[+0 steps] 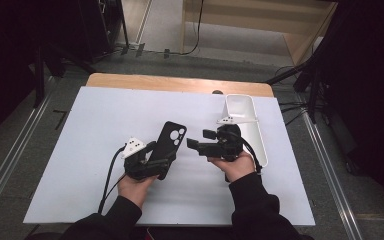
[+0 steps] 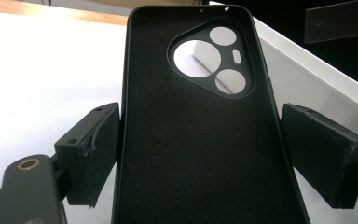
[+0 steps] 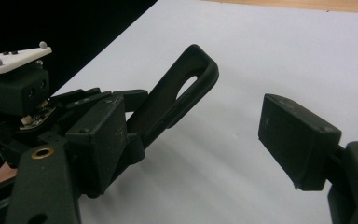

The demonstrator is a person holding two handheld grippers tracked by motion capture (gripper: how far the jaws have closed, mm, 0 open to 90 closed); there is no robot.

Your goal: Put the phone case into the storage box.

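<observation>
A black phone case with a camera cut-out sticks up at a tilt from my left gripper, which is shut on its lower half above the white table cover. In the left gripper view the case shows its inner side, and both pads press on its long edges. My right gripper is just right of the case and points left at it, open and holding nothing. From the right gripper view, the open jaws frame the tilted case and the left gripper behind it.
A white rectangular tray lies at the table's right side, just behind my right hand; its wall shows beyond the case. The white cover tops a wooden table. Dark stands and cables ring the table.
</observation>
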